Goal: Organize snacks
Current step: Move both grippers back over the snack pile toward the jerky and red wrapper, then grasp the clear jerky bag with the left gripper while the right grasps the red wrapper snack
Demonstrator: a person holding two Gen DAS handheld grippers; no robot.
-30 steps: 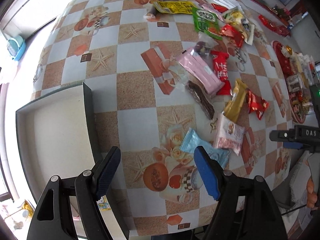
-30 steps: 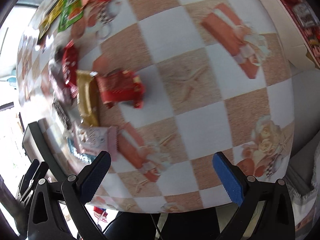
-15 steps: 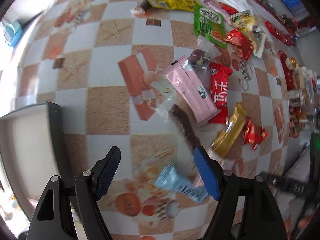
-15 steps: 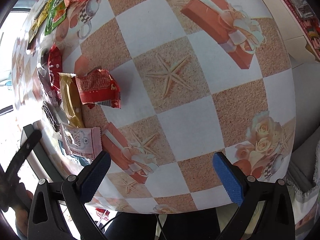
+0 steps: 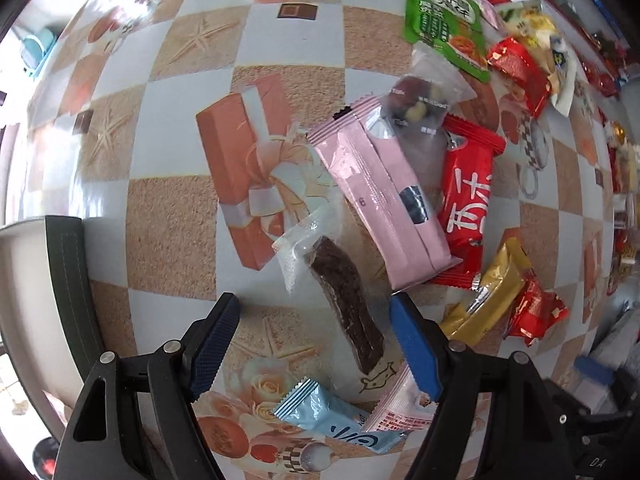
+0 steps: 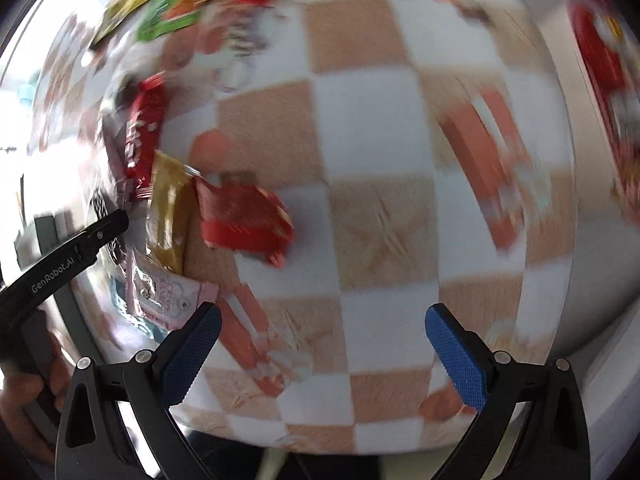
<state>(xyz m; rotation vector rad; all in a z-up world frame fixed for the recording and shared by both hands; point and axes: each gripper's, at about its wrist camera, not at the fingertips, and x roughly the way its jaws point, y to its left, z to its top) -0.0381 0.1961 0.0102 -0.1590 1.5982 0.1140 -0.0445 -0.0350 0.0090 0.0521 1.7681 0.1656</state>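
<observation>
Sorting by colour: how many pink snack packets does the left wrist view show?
2: a long pink packet mid-table, and a small pale-pink sachet beside the right fingertip; others may be hidden.

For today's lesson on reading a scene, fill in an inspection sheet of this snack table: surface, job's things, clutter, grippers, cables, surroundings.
Surface: table under a checked cloth printed with starfish, gifts and roses.
Job's things: brown bar in clear wrap lies between the left gripper's fingers; pink pack partly over the red pack; gold pack, blue pack and green pack loose; grey tray at the left edge.
Clutter: more wrappers piled at the far right.
Grippers: left gripper open, nothing gripped; right gripper open over bare cloth, its view blurred.
Cables: nothing seen.
Surroundings: a hand on the left gripper's handle.
</observation>
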